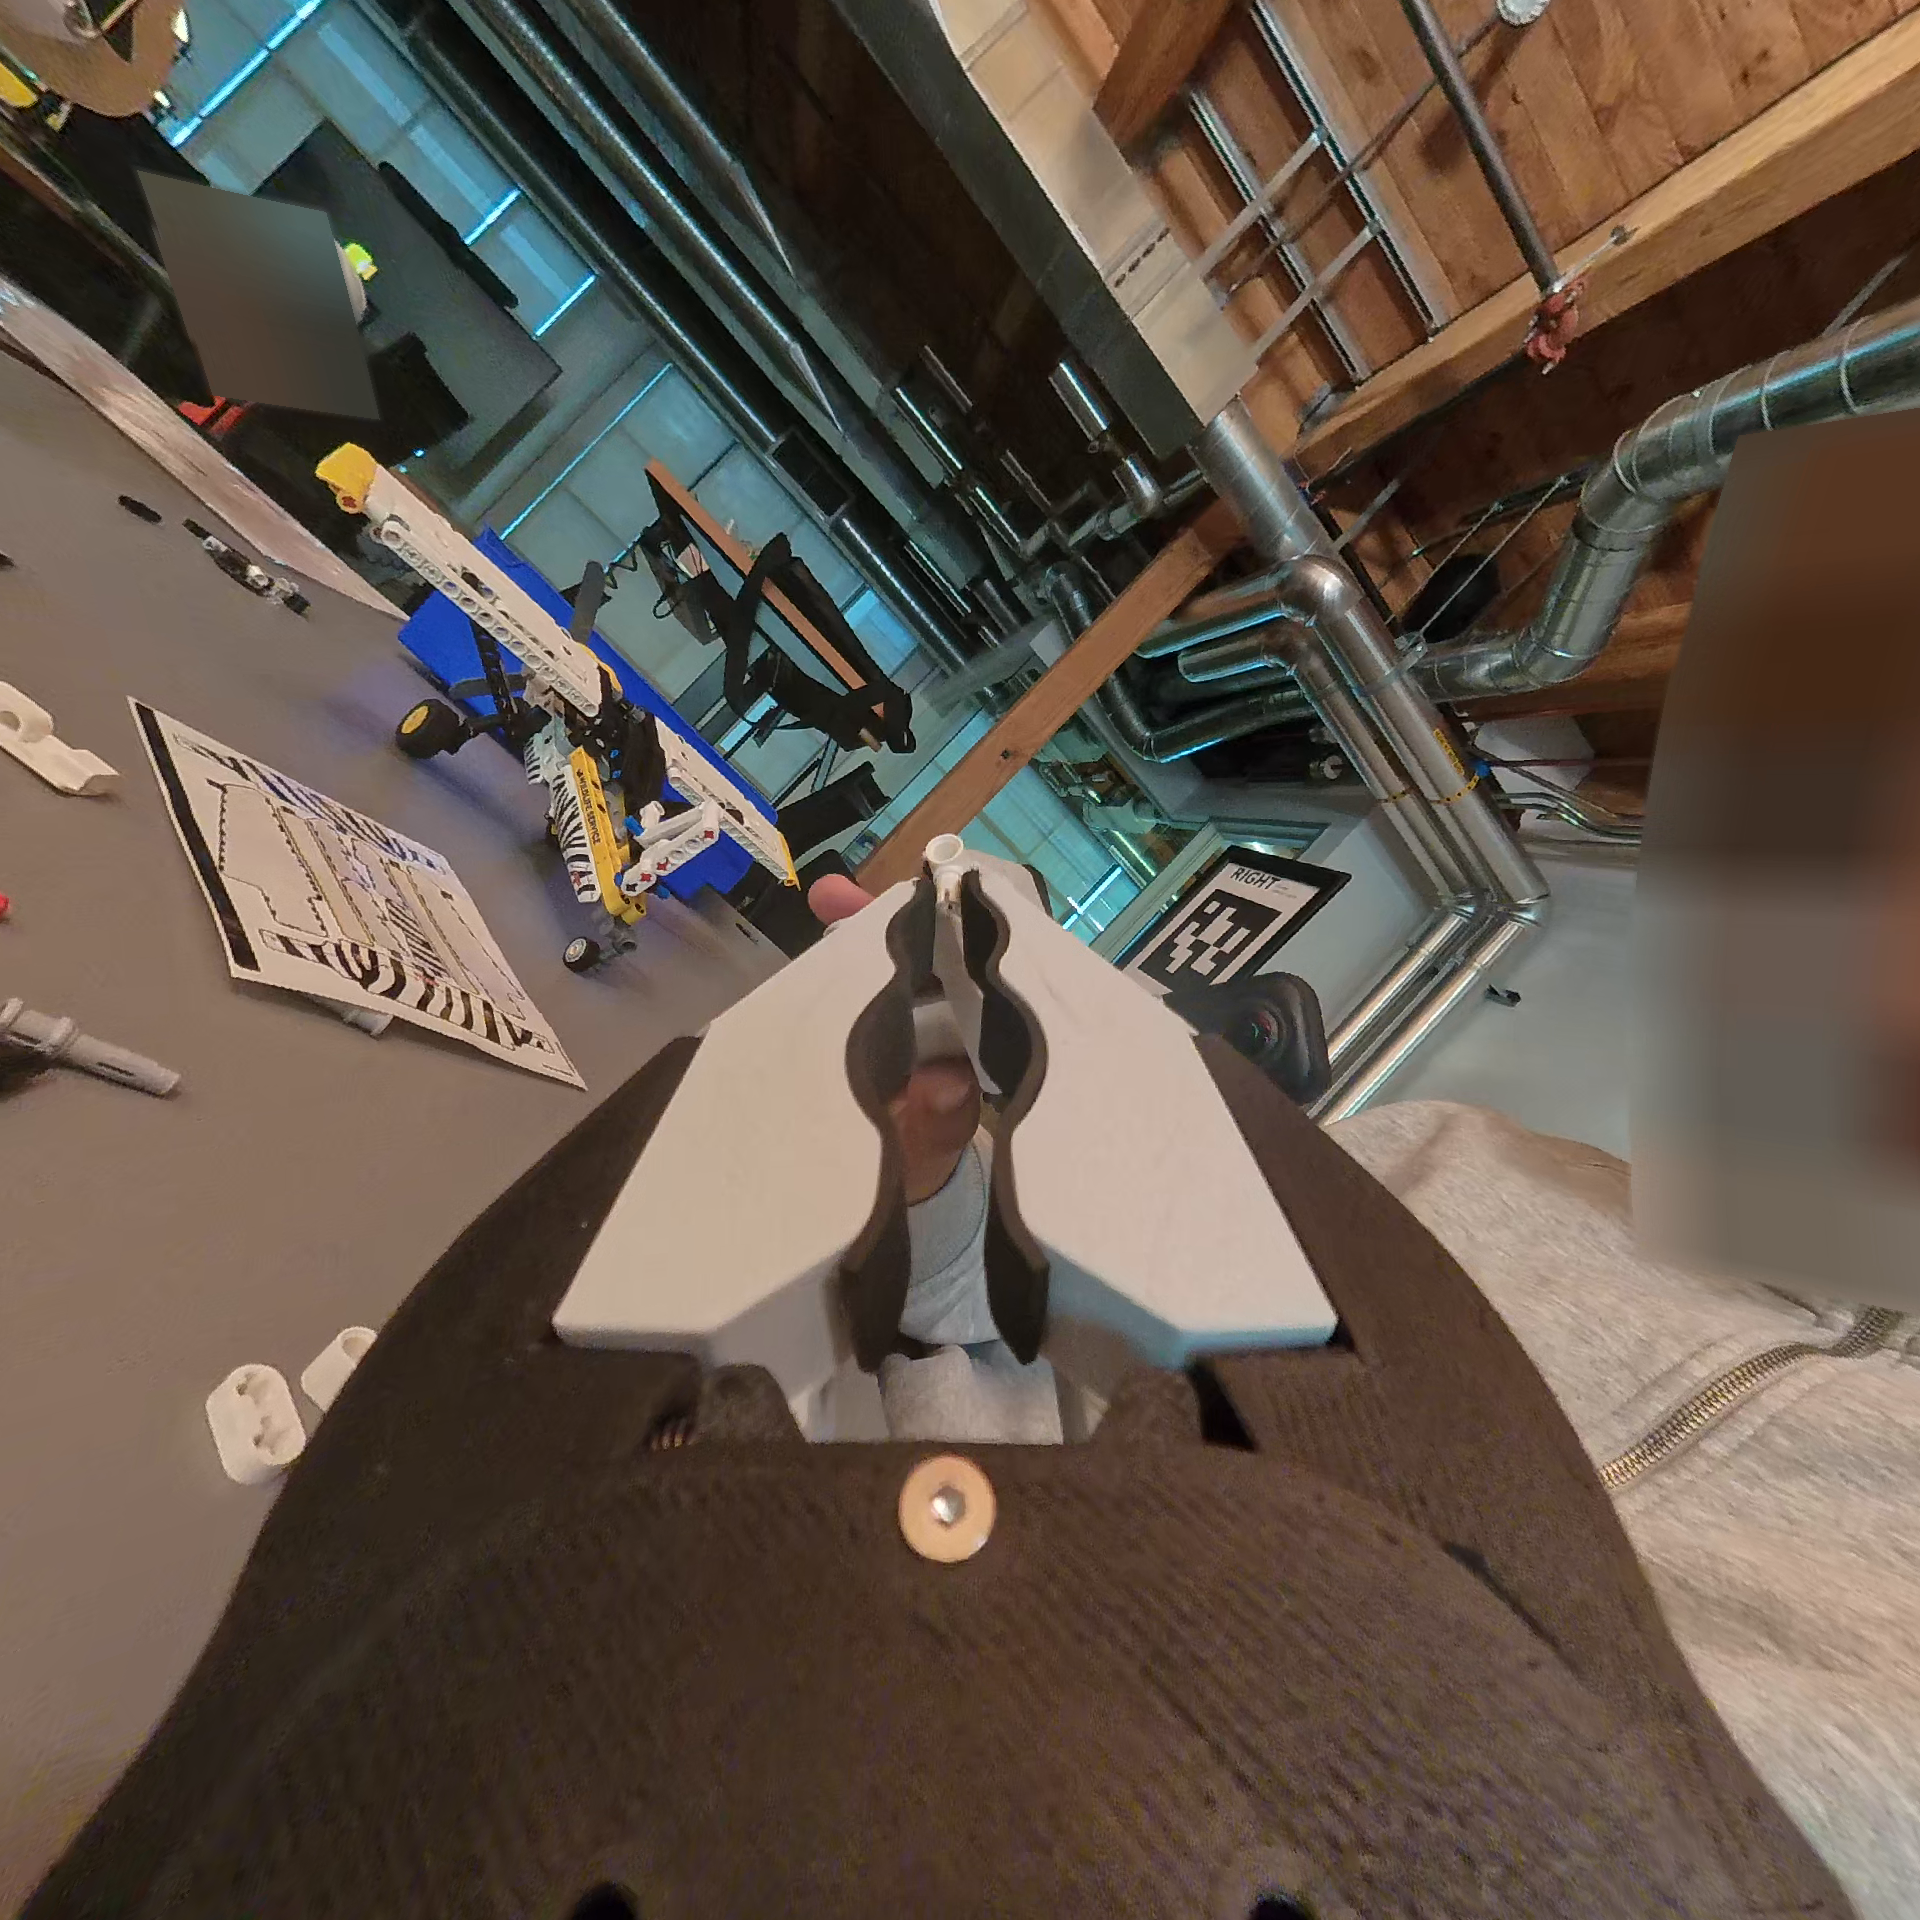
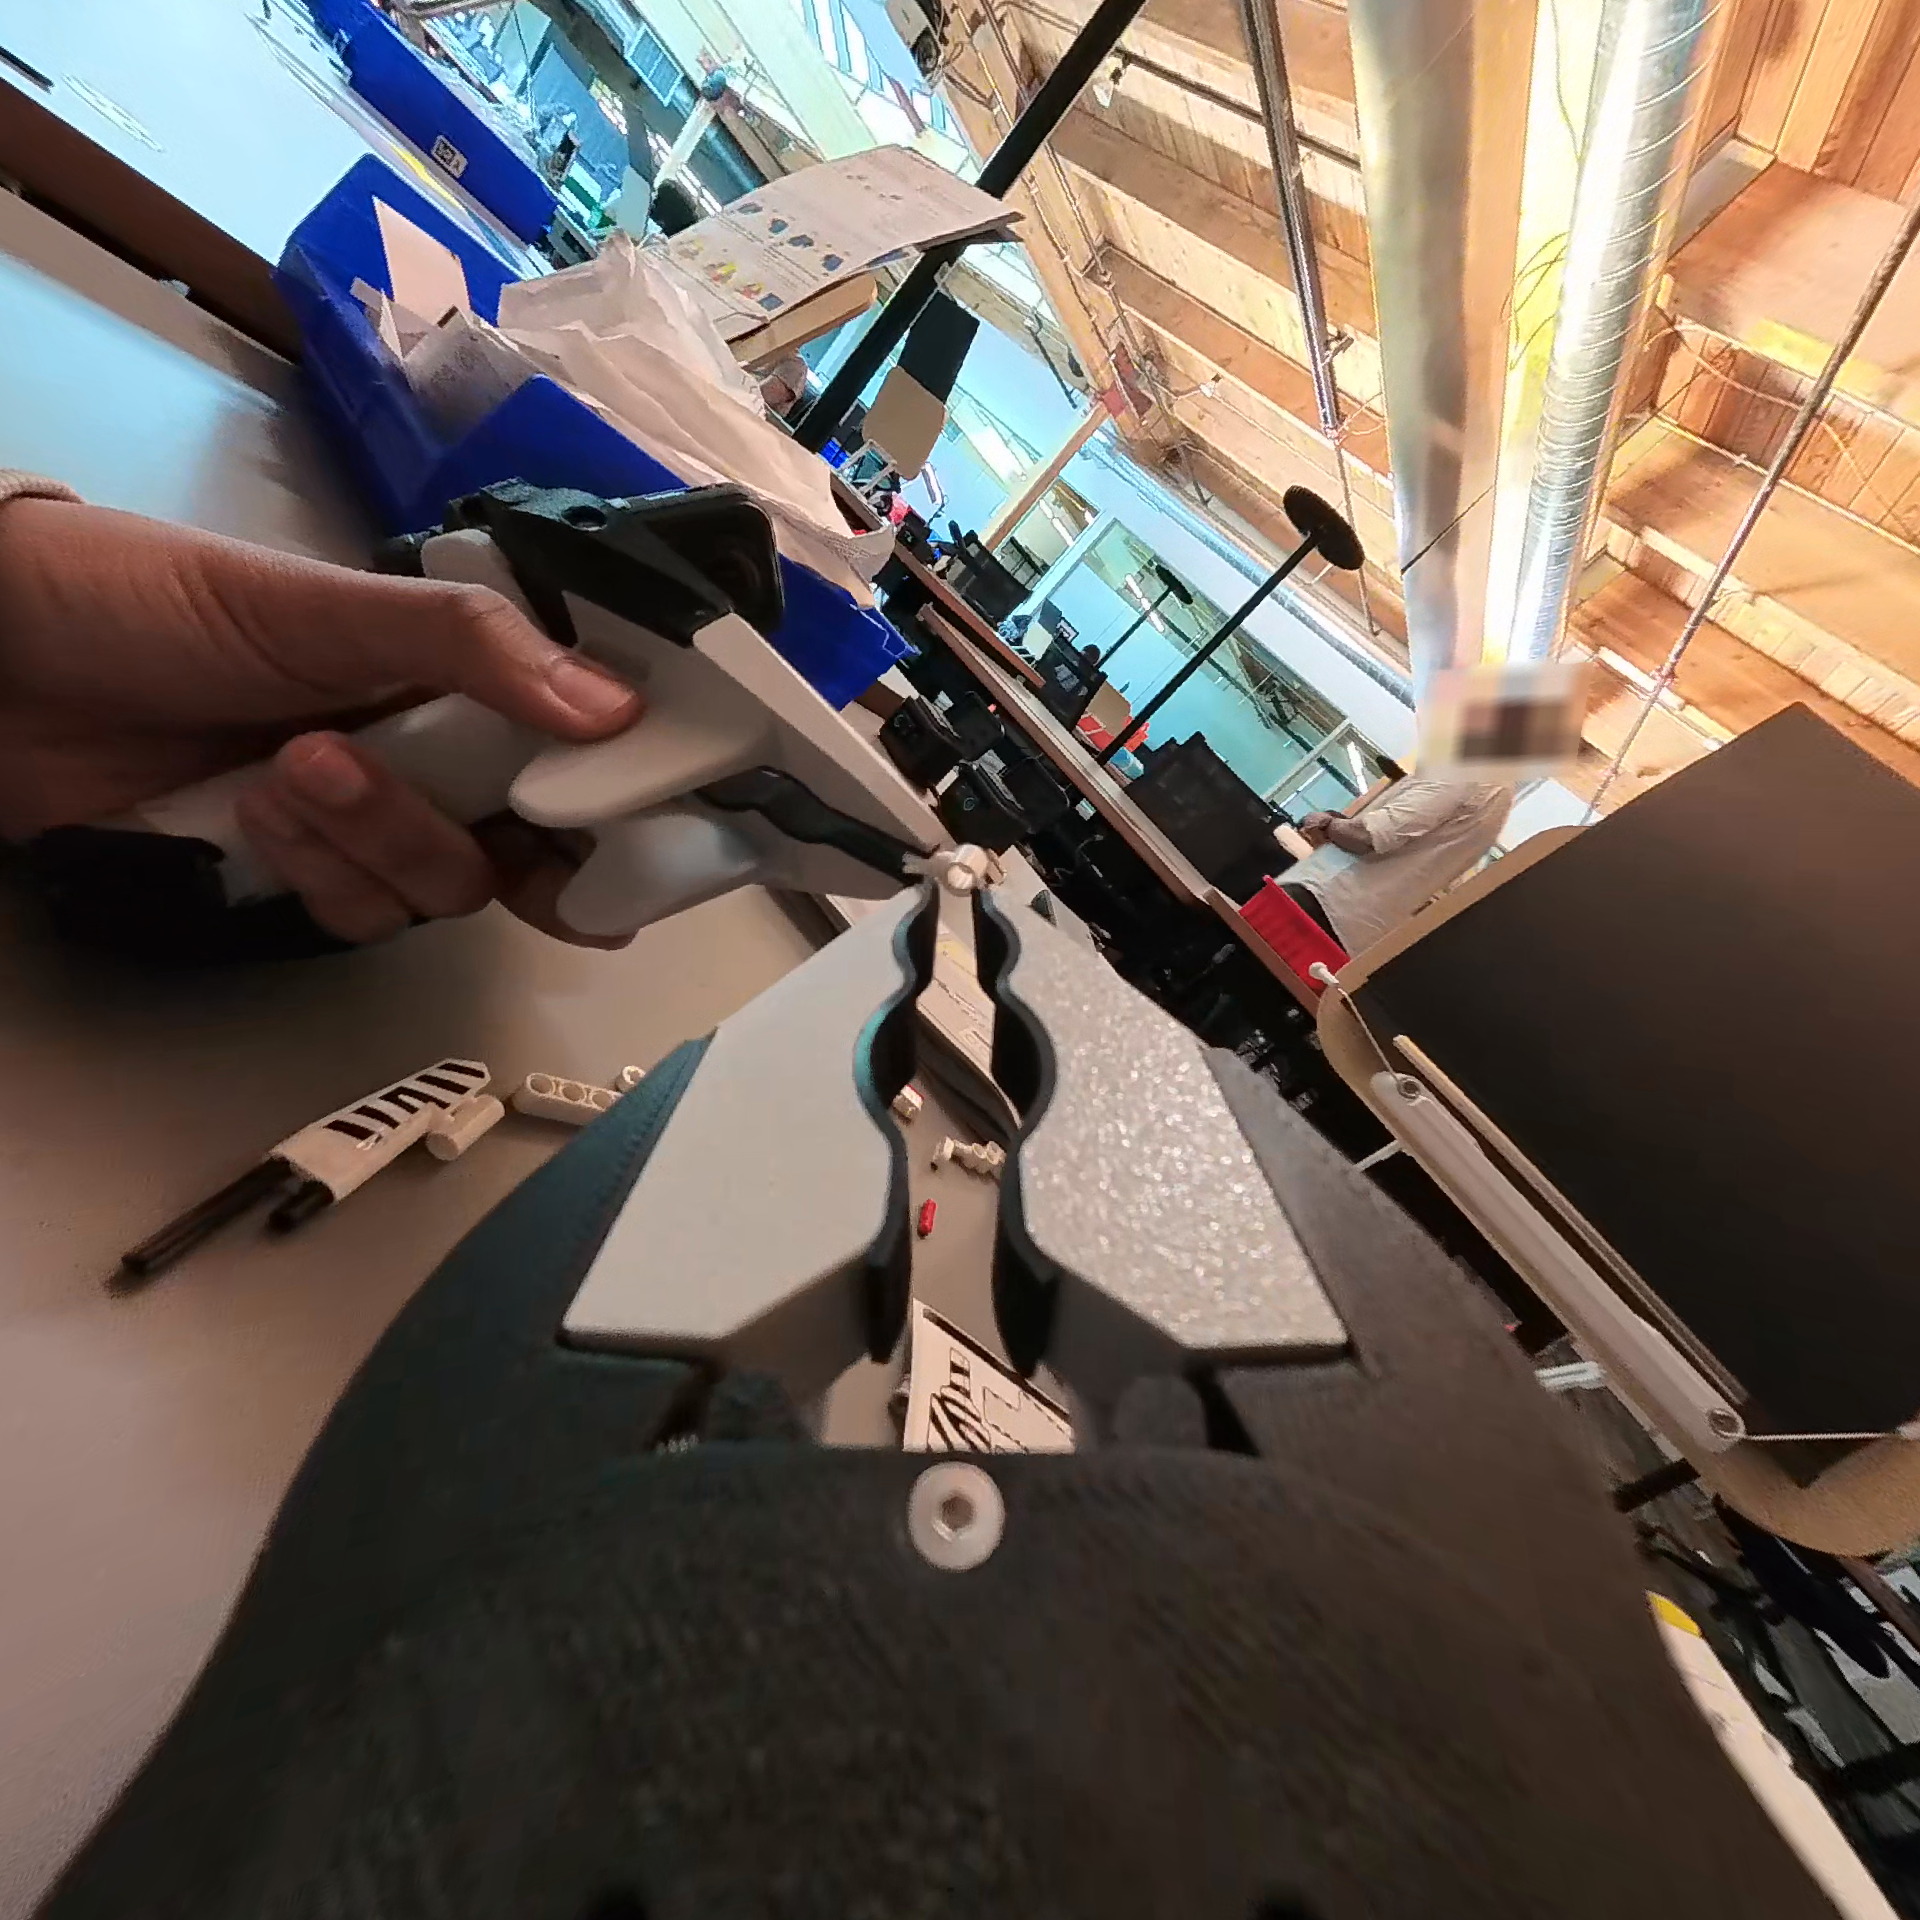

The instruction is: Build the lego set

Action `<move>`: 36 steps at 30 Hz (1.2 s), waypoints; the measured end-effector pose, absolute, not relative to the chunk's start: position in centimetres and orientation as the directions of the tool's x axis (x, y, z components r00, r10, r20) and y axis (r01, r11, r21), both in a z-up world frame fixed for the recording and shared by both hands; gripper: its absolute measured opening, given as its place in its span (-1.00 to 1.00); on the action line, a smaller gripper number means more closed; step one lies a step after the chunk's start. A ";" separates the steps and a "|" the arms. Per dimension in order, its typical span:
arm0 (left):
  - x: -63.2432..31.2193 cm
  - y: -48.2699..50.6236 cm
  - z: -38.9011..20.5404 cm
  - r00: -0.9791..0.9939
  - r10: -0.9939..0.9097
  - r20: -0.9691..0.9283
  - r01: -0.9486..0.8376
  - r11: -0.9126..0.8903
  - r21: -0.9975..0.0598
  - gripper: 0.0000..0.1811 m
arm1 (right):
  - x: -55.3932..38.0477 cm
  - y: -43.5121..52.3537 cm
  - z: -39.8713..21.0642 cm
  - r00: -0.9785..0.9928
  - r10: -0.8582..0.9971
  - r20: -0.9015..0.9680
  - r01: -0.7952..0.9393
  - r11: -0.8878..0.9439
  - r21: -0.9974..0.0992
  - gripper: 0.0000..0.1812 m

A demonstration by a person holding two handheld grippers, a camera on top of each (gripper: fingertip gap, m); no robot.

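Observation:
My left gripper (image 1: 943,902) is shut on a small white Lego connector (image 1: 945,860) and holds it up above the grey table (image 1: 208,1195). In the right wrist view, a hand holds the left gripper (image 2: 906,860) and it comes in from the left. Its tips meet my right gripper (image 2: 956,902), whose narrow jaws close around a small white round piece (image 2: 964,869) at the same spot. The half-built white, yellow and zebra-striped Lego model (image 1: 582,717) stands on the table far to the left, in front of a blue bin (image 1: 468,634).
A zebra-striped sticker sheet (image 1: 343,883), white parts (image 1: 255,1418) and a grey part (image 1: 83,1049) lie on the table. A striped panel (image 2: 384,1117), a white beam (image 2: 566,1096), black axles (image 2: 208,1226) and small pins (image 2: 966,1151) lie below the grippers. A black board (image 2: 1662,1039) stands on the right. My left and right fingertips are right by each other.

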State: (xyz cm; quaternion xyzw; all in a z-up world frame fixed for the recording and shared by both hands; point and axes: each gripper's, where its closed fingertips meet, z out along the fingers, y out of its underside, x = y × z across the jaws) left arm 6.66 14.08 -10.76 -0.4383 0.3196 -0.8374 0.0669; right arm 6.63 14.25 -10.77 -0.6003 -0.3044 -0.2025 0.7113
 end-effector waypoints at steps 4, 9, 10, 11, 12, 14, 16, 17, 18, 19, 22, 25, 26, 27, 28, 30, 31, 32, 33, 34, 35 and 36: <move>6.7 14.0 -10.8 -0.603 -0.396 0.692 -0.170 -0.784 -0.597 -0.97 | 6.7 14.2 -10.7 0.743 0.087 0.664 0.638 0.207 -0.741 -0.95; 6.8 14.0 -10.9 -0.599 -0.400 0.694 -0.172 -0.782 -0.599 -0.97 | 6.6 14.3 -10.9 0.755 0.117 0.645 0.615 0.214 -0.759 -0.87; 6.7 14.0 -10.9 -0.600 -0.399 0.694 -0.171 -0.783 -0.598 -0.97 | 6.6 14.3 -11.0 0.758 0.123 0.641 0.611 0.213 -0.763 -0.84; 6.7 14.1 -10.9 -0.601 -0.397 0.694 -0.170 -0.785 -0.596 -0.97 | 6.6 14.4 -11.0 0.760 0.128 0.637 0.607 0.210 -0.766 -0.82; 6.7 14.1 -10.9 -0.601 -0.396 0.694 -0.170 -0.785 -0.595 -0.97 | 6.6 14.4 -11.1 0.762 0.133 0.633 0.604 0.207 -0.770 -0.81; 6.7 14.0 -10.9 -0.601 -0.396 0.694 -0.173 -0.783 -0.597 -0.97 | 6.7 14.4 -11.1 0.767 0.136 0.627 0.597 0.208 -0.775 -0.80; 6.8 13.8 -11.0 -0.597 -0.402 0.694 -0.180 -0.776 -0.604 -0.97 | 6.6 14.3 -10.9 0.768 0.135 0.625 0.593 0.218 -0.775 -0.81; 6.9 13.7 -11.1 -0.595 -0.405 0.694 -0.184 -0.772 -0.608 -0.97 | 6.6 14.3 -10.9 0.768 0.136 0.625 0.593 0.218 -0.775 -0.81; 6.9 13.6 -11.1 -0.594 -0.408 0.694 -0.187 -0.769 -0.612 -0.97 | 6.6 14.3 -11.0 0.767 0.138 0.626 0.594 0.215 -0.775 -0.81; 7.0 13.6 -11.2 -0.591 -0.411 0.694 -0.190 -0.765 -0.615 -0.97 | 6.6 14.3 -11.1 0.765 0.140 0.628 0.597 0.213 -0.774 -0.82; 7.0 13.5 -11.2 -0.592 -0.414 0.692 -0.189 -0.763 -0.618 -0.97 | 6.6 14.3 -11.1 0.761 0.137 0.634 0.602 0.214 -0.769 -0.83; 6.9 13.4 -11.1 -0.601 -0.411 0.685 -0.188 -0.761 -0.621 -0.97 | 6.5 14.2 -11.0 0.767 0.148 0.624 0.589 0.223 -0.777 -0.84; 6.8 13.2 -10.9 -0.612 -0.409 0.677 -0.187 -0.757 -0.626 -0.96 | 6.5 14.1 -10.9 0.771 0.159 0.616 0.578 0.231 -0.783 -0.84; 6.6 12.9 -10.7 -0.627 -0.403 0.666 -0.188 -0.752 -0.632 -0.92 | 6.4 13.9 -10.8 0.776 0.179 0.605 0.562 0.242 -0.791 -0.84; 6.5 12.6 -10.7 -0.639 -0.394 0.661 -0.198 -0.745 -0.636 -0.90 | 6.3 13.7 -10.8 0.778 0.211 0.592 0.542 0.252 -0.802 -0.84; 6.5 12.0 -10.7 -0.655 -0.368 0.660 -0.227 -0.737 -0.636 -0.90 | 6.2 13.2 -10.8 0.779 0.273 0.565 0.500 0.272 -0.822 -0.84; 6.4 11.8 -10.7 -0.661 -0.356 0.660 -0.240 -0.733 -0.636 -0.91 | 6.1 12.9 -10.8 0.777 0.309 0.549 0.476 0.283 -0.833 -0.84; 6.4 11.5 -10.7 -0.664 -0.349 0.661 -0.251 -0.728 -0.637 -0.91 | 6.1 12.6 -10.8 0.776 0.341 0.530 0.451 0.287 -0.845 -0.84; 6.4 11.3 -10.8 -0.666 -0.342 0.663 -0.263 -0.724 -0.638 -0.92 | 6.1 12.4 -10.9 0.773 0.374 0.512 0.427 0.289 -0.857 -0.84; 6.4 11.1 -10.9 -0.668 -0.336 0.664 -0.275 -0.718 -0.639 -0.92 | 6.1 12.2 -10.9 0.770 0.404 0.494 0.405 0.289 -0.867 -0.84; 6.4 11.0 -10.9 -0.667 -0.333 0.666 -0.282 -0.715 -0.640 -0.93 | 6.1 12.1 -11.0 0.766 0.426 0.481 0.390 0.286 -0.875 -0.84; 6.5 10.9 -11.0 -0.666 -0.333 0.667 -0.286 -0.712 -0.641 -0.94 | 6.1 12.0 -11.0 0.764 0.439 0.473 0.382 0.285 -0.879 -0.84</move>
